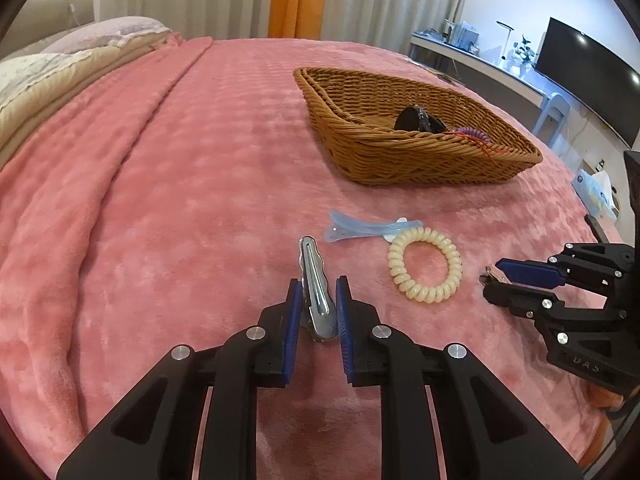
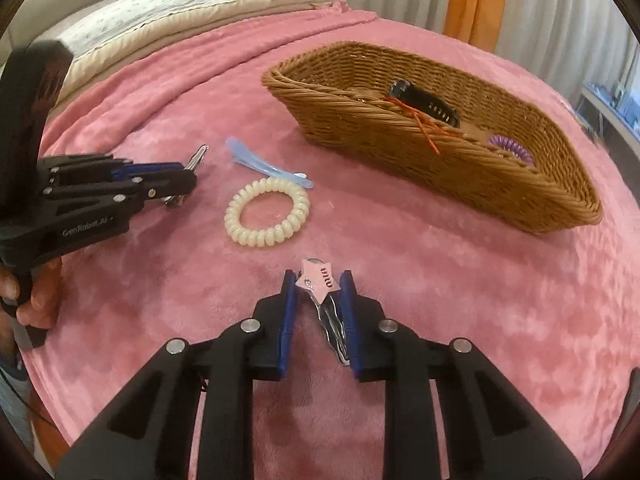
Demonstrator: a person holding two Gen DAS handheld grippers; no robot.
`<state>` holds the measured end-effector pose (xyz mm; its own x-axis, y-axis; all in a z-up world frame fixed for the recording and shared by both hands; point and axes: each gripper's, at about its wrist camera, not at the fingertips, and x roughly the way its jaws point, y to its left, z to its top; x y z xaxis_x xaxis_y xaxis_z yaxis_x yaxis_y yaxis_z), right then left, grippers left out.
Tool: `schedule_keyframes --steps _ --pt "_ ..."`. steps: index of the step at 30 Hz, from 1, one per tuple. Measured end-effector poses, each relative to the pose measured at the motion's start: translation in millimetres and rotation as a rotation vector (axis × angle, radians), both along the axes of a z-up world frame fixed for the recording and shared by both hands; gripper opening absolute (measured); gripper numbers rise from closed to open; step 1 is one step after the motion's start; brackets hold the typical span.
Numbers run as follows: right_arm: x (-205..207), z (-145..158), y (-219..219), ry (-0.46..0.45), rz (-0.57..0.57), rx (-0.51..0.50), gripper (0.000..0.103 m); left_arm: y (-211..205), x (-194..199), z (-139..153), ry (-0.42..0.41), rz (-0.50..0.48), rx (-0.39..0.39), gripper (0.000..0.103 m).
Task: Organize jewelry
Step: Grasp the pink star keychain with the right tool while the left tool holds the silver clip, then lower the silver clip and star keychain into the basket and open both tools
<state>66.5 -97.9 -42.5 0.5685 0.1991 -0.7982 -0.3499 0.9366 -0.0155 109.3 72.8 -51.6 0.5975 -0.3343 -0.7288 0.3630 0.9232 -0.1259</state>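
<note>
Between both claws lie cream coil (image 1: 425, 265), apparently touching blue clip (image 1: 370, 229).

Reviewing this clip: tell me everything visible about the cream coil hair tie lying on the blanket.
The cream coil hair tie is a closed ring of glossy, plastic-looking spiral coils, pale ivory, unstretched and roughly round. It lies flat on the pink blanket, in front of the wicker basket and outside it. The blue hair clip lies just behind it, its end meeting or overlapping the ring's edge. Neither gripper touches it: it lies between the left gripper and the right gripper.
</note>
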Motion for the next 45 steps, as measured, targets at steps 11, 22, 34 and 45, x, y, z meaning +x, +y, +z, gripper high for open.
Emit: schedule_keyframes --steps 11,22,34,45 --pt "-22 40 -30 -0.101 -0.051 0.117 0.019 -6 -22 32 -0.09 -0.048 -0.087 0.014" --pt "1 115 -82 -0.279 -0.174 0.182 0.019 -53 -18 107 -0.269 -0.124 -0.095 0.014" --pt "110 85 -128 -0.131 -0.312 0.203 0.019 -129 74 103 -0.202 -0.132 -0.08 0.014" --pt "127 52 -137 -0.02 -0.32 0.235 0.021 -147 95 62 -0.075 -0.157 -0.072 0.015"
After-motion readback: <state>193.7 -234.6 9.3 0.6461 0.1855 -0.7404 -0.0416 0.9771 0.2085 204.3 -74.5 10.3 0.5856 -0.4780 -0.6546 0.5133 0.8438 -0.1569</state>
